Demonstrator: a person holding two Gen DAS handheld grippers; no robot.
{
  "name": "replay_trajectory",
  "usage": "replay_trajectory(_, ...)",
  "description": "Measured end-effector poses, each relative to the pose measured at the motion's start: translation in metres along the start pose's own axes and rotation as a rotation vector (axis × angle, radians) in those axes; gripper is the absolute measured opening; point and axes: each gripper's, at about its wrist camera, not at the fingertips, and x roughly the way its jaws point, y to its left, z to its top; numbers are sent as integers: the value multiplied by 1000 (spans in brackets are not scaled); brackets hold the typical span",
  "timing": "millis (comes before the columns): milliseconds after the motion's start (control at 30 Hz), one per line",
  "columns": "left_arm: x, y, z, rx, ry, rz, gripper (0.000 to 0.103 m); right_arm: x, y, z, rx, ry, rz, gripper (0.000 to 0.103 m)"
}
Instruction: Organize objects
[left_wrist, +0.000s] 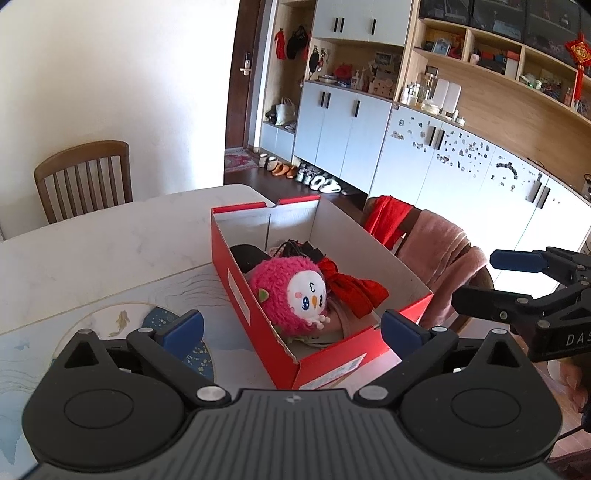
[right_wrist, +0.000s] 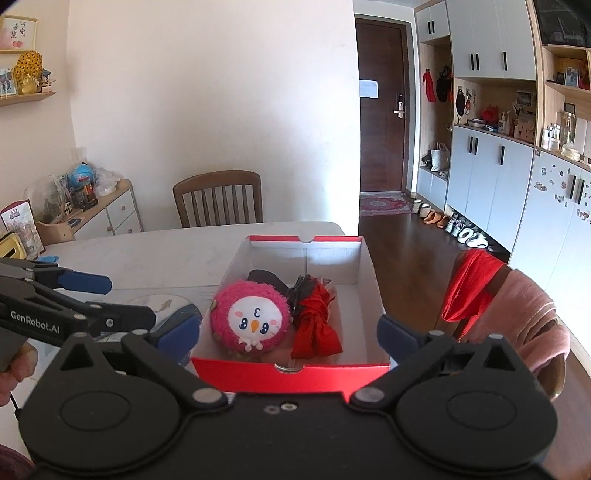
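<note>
At table's right edge: box (right_wrist: 291, 373), open, holds plush (right_wrist: 251, 319) + red cloth (right_wrist: 316, 325).
Plush: soft, light; likely grab by fuzzy sides.
L gripper (left_wrist: 291, 328): jaws spread, empty.
R gripper (right_wrist: 290, 332): same.

My left tongs (left_wrist: 291, 330) are wide open with nothing in them. Right past them a red box (left_wrist: 255, 306) sits on the white desk (left_wrist: 92, 251). Inside it lies a fluffy pink toy (left_wrist: 291, 291) with a white face, touching a red cloth (left_wrist: 351, 288). My right tongs (left_wrist: 484, 280) poke in from the right side, open too.
</note>
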Motion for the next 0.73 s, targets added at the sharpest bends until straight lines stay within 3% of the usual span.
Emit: replay_trajectory(733, 6, 5, -7, -12, 19, 20, 103, 4, 5, -6, 0, 39, -20, 102)
